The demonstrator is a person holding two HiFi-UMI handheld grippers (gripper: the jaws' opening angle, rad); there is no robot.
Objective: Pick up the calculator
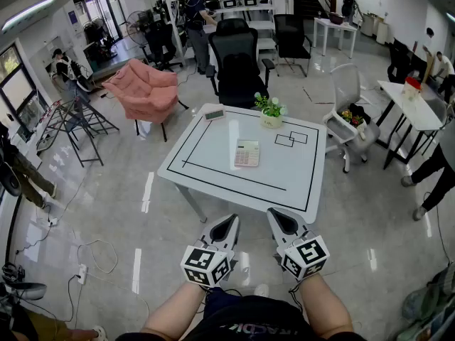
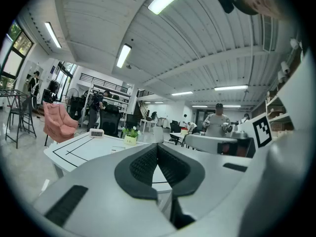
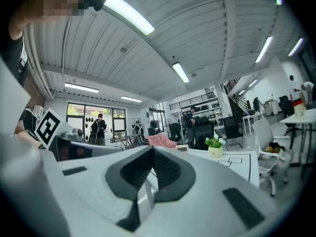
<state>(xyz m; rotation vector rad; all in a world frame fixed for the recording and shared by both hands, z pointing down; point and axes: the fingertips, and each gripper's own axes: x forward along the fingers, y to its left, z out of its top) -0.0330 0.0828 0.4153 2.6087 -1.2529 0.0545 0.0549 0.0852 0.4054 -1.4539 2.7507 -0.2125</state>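
Observation:
The calculator [image 1: 247, 153] is pale with rows of keys and lies flat near the middle of the white table [image 1: 206, 165]. My left gripper [image 1: 228, 223] and right gripper [image 1: 276, 217] hang side by side in front of the table's near edge, well short of the calculator. Both are shut with nothing between the jaws. In the left gripper view the dark pads [image 2: 148, 164] meet, and the table [image 2: 81, 147] lies beyond them. The right gripper view shows its pads [image 3: 165, 169] closed too, with the table [image 3: 242, 162] off to the right.
On the table's far side stand a small potted plant [image 1: 271, 111] and a little digital clock [image 1: 214, 114]. Black tape lines mark rectangles on the tabletop. A black office chair [image 1: 238, 66], a pink armchair [image 1: 146, 91] and a white chair [image 1: 352, 112] surround it. People stand around the room.

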